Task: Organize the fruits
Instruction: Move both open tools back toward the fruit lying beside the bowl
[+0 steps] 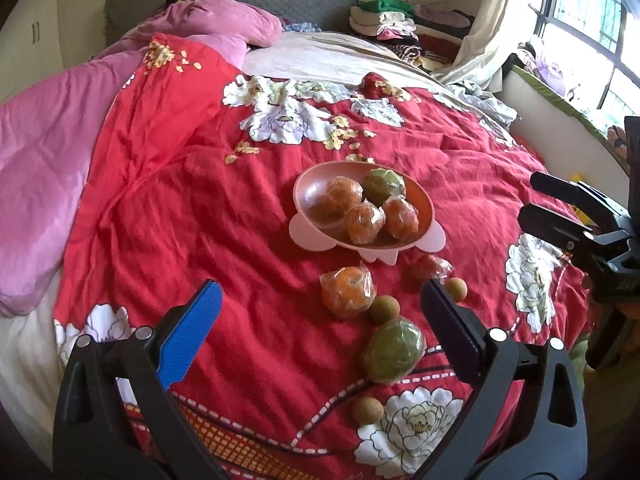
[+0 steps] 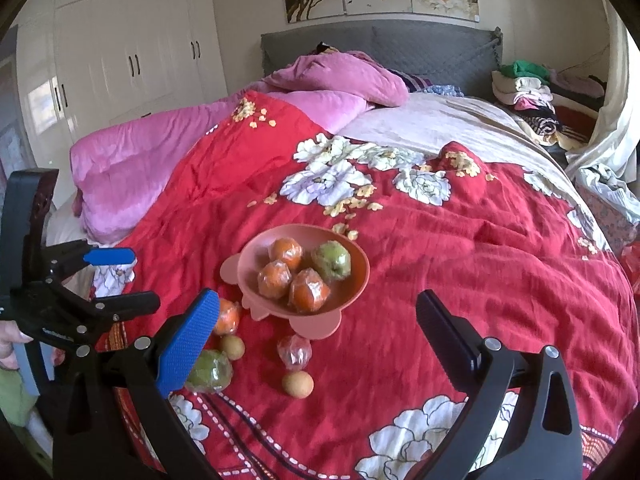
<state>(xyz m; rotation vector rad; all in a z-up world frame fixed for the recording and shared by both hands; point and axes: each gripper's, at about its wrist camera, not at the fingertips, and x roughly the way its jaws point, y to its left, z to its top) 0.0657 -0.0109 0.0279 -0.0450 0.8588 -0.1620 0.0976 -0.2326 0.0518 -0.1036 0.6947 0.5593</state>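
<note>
quilt [image 1: 168, 184]: red cloth, matt, creased, printed with flowers
bowl [image 1: 308, 192]: pink plastic, smooth, matt
oranges [image 1: 347, 294]: wrapped in clear glossy film (crinkled, catching light)
small brown fruits [image 1: 384, 309]: dull, rough skin
left hand-held gripper [image 1: 320, 320]: black matt plastic, blue ribbed pad, metal pins
headboard [image 2: 432, 52]: grey quilted cloth

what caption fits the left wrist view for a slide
Open left tongs hover over loose wrapped fruit on a red quilt, near a pink bowl already holding four.
</note>
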